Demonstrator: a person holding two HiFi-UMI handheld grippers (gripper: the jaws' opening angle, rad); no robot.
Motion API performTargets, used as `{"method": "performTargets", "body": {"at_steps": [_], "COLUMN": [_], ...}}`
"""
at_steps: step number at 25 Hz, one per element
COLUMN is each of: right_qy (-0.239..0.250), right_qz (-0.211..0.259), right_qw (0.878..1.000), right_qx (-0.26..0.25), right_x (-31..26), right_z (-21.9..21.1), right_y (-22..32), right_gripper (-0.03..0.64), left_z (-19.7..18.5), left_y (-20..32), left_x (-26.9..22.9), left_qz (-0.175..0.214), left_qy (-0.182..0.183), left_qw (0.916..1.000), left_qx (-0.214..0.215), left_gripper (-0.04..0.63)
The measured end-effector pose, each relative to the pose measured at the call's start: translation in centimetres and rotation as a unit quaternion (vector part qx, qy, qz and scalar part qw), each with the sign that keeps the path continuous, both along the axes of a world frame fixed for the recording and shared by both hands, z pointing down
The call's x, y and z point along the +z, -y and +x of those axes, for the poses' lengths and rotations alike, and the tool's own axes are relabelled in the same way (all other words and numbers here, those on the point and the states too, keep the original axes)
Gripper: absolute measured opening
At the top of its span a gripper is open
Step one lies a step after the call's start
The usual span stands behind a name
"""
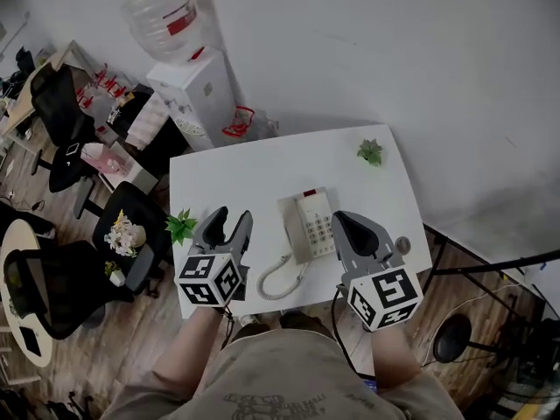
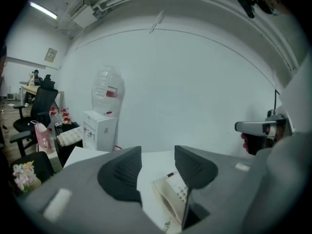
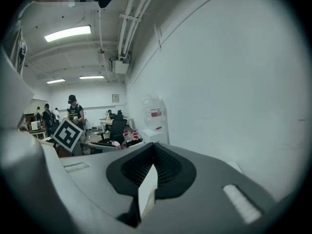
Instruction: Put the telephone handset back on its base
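A cream telephone (image 1: 312,224) with a keypad lies in the middle of the white table (image 1: 245,169). Its handset (image 1: 295,234) seems to rest along the left side of the base, and the coiled cord (image 1: 278,278) loops toward the front edge. My left gripper (image 1: 229,226) hovers left of the phone, jaws apart with nothing between them. In the left gripper view the phone (image 2: 171,193) shows through the gap of the left gripper (image 2: 158,155). My right gripper (image 1: 359,226) hovers right of the phone with its jaws together and empty. In its own view the right gripper (image 3: 153,152) is shut.
A small green plant (image 1: 371,152) stands at the table's back right and another (image 1: 181,226) at its left edge. A small round object (image 1: 402,244) lies near the right edge. A water dispenser (image 1: 197,90) and office chairs (image 1: 57,129) stand beyond the table's left side.
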State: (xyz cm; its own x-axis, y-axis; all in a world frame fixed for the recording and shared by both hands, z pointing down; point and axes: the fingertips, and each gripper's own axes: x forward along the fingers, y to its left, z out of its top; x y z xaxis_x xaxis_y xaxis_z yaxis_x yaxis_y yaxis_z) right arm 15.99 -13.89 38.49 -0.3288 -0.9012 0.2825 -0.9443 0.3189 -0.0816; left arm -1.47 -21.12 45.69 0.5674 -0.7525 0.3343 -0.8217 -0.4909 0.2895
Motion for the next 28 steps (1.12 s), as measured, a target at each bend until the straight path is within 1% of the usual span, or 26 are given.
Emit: {"method": "performTargets", "body": {"at_steps": [3, 5, 6, 9, 12, 13, 18, 22, 26, 28], "right_qy": [0.007, 0.012, 0.015, 0.020, 0.027, 0.029, 0.030, 0.032, 0.027, 0.013], "right_qz": [0.037, 0.057, 0.067, 0.092, 0.107, 0.111, 0.106, 0.090, 0.070, 0.061], "right_qw": [0.999, 0.998, 0.997, 0.995, 0.993, 0.993, 0.993, 0.994, 0.996, 0.996], "right_qx": [-0.012, -0.019, -0.021, -0.023, -0.028, -0.030, -0.040, -0.050, -0.053, -0.058], "right_x": [-3.1, -5.0, -5.9, -8.2, -9.7, -10.0, -10.0, -8.8, -7.0, -5.9], "right_z": [-1.4, -2.4, -2.8, -4.0, -5.2, -5.6, -7.6, -9.0, -10.0, -10.5], "right_y": [0.2, 0.2, 0.1, -0.4, -1.1, -1.3, -2.1, -2.6, -3.2, -3.5], "right_gripper": [0.026, 0.026, 0.026, 0.025, 0.025, 0.026, 0.025, 0.025, 0.025, 0.025], "left_z": [-1.0, -1.8, -2.3, -4.0, -5.6, -6.0, -8.5, -10.0, -11.4, -11.9], "left_y": [-0.6, -1.1, -1.4, -2.2, -3.1, -3.4, -4.8, -5.9, -6.4, -6.5], "left_x": [-2.7, -4.6, -5.6, -8.4, -10.5, -11.1, -12.4, -12.6, -10.9, -9.5], "left_qz": [0.029, 0.046, 0.056, 0.084, 0.113, 0.121, 0.141, 0.148, 0.137, 0.129], "left_qy": [0.014, 0.025, 0.023, 0.014, 0.021, 0.025, 0.049, 0.062, 0.064, 0.061], "left_qw": [0.9992, 0.9981, 0.9976, 0.9956, 0.9923, 0.9913, 0.9878, 0.9859, 0.9877, 0.9889], "left_qx": [0.022, 0.032, 0.035, 0.038, 0.044, 0.047, 0.046, 0.046, 0.040, 0.040], "left_gripper": [0.195, 0.192, 0.188, 0.148, 0.105, 0.100, 0.095, 0.048, 0.016, 0.005]}}
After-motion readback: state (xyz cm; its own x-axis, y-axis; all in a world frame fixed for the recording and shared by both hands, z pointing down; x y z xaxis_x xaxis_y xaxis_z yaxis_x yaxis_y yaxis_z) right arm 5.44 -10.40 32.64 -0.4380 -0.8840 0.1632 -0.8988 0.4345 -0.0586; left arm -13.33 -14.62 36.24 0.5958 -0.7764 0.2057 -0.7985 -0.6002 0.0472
